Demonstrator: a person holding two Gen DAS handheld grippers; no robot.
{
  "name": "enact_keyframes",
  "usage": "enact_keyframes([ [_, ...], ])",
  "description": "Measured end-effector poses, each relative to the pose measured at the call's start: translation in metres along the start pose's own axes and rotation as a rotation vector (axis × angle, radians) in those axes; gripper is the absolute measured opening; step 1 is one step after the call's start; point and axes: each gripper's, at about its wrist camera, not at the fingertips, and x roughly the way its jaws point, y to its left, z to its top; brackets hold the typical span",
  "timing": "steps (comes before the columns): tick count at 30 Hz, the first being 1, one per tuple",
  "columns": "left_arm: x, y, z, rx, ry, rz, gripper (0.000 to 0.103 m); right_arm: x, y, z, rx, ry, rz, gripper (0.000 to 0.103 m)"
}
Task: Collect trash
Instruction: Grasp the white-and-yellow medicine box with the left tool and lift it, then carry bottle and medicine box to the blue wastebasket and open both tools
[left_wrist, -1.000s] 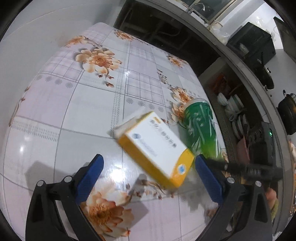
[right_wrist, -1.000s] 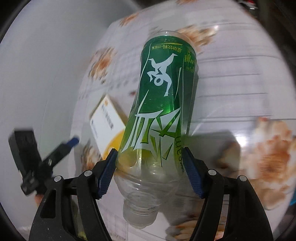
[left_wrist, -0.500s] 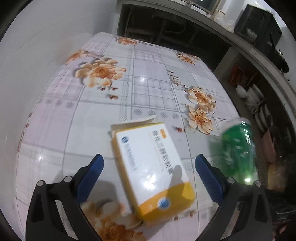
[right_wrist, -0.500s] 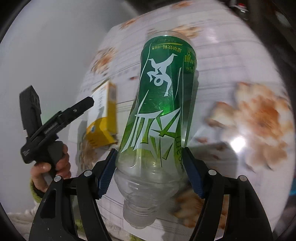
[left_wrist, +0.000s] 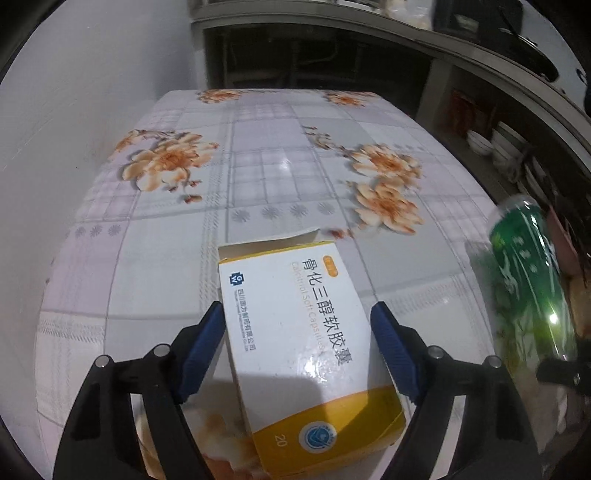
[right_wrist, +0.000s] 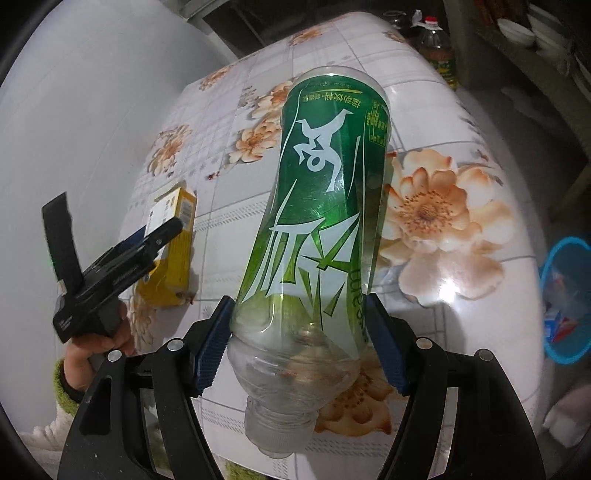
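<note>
A white and yellow medicine box (left_wrist: 299, 332) lies on the flowered table (left_wrist: 258, 166), its far flap open. My left gripper (left_wrist: 297, 328) straddles the box; its blue pads sit at the box's two sides, the left one touching, the right one with a thin gap. The box also shows in the right wrist view (right_wrist: 171, 251), with the left gripper (right_wrist: 155, 240) around it. My right gripper (right_wrist: 299, 341) is shut on an empty green-labelled plastic bottle (right_wrist: 317, 206), held neck-down above the table. The bottle shows blurred at the right of the left wrist view (left_wrist: 528, 280).
A blue bin (right_wrist: 565, 299) with trash in it stands on the floor beyond the table's right edge. A white wall (left_wrist: 74, 110) runs along the table's left side. Shelves with bowls (left_wrist: 491, 144) and an oil bottle (right_wrist: 437, 48) stand behind the table.
My left gripper has moved forward over the box and its jaws have narrowed onto the box's sides. My right gripper has lifted the bottle and carried it right.
</note>
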Motion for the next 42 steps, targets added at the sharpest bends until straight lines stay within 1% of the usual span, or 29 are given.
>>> enact_keyframes([
  [4,-0.020,-0.015,-0.028,0.052,0.048,-0.082,0.078,-0.011,0.000,-0.008,-0.042,0.001,-0.053,0.067],
  [7,-0.029,-0.026,-0.043,0.079,0.071,-0.096,0.079,-0.012,0.000,-0.013,-0.061,0.000,-0.086,0.068],
  [9,-0.034,-0.032,-0.049,0.083,0.092,-0.106,0.081,-0.012,-0.002,-0.015,-0.053,0.002,-0.085,0.068],
  [10,-0.035,-0.034,-0.051,0.081,0.102,-0.113,0.084,-0.011,-0.003,-0.015,-0.046,0.002,-0.081,0.068],
  [12,-0.036,-0.037,-0.054,0.084,0.104,-0.106,0.086,-0.009,-0.003,-0.014,-0.034,0.001,-0.077,0.070],
  [14,-0.036,-0.039,-0.058,0.100,0.109,-0.074,0.087,-0.008,-0.003,-0.014,-0.027,-0.001,-0.078,0.072],
  [22,-0.029,-0.041,-0.063,0.126,0.132,-0.019,0.087,-0.003,-0.004,-0.014,0.000,0.005,-0.064,0.074],
  [27,-0.024,-0.045,-0.068,0.131,0.150,-0.013,0.087,0.001,-0.007,-0.013,0.033,0.012,-0.051,0.074],
  [33,-0.023,-0.047,-0.071,0.149,0.141,0.005,0.087,0.002,-0.006,-0.013,0.042,0.006,-0.047,0.074],
  [38,-0.024,-0.048,-0.070,0.156,0.133,0.003,0.081,0.003,-0.004,-0.012,0.044,-0.001,-0.048,0.074],
  [42,-0.024,-0.049,-0.070,0.159,0.131,0.002,0.080,0.003,-0.003,-0.012,0.044,-0.007,-0.051,0.074],
])
